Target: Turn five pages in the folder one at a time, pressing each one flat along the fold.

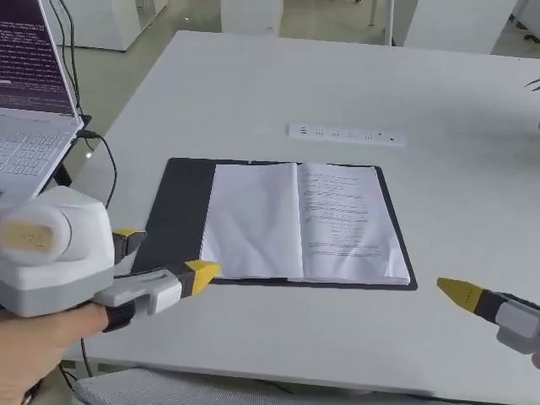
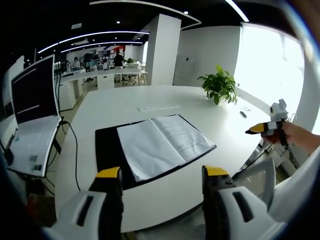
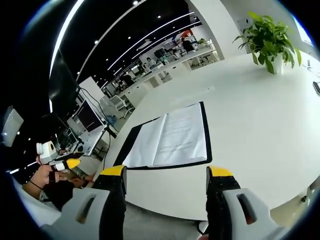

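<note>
Lying open and flat on the white table, the folder shows its black cover as a wide band on its left side and a thin border elsewhere. Bare tabletop surrounds the folder; the table's near edge runs close below it. A power strip sits beyond the folder's far edge, and a laptop stands well off to its left. The folder's left page is blank; the right page carries printed lines too small to read, as is the laptop's screen text. The left gripper, held in a hand, hovers off the folder's near-left corner, jaws spread, holding nothing. The right gripper hangs off the near-right corner, apart from it, jaws likewise spread and holding nothing.
</note>
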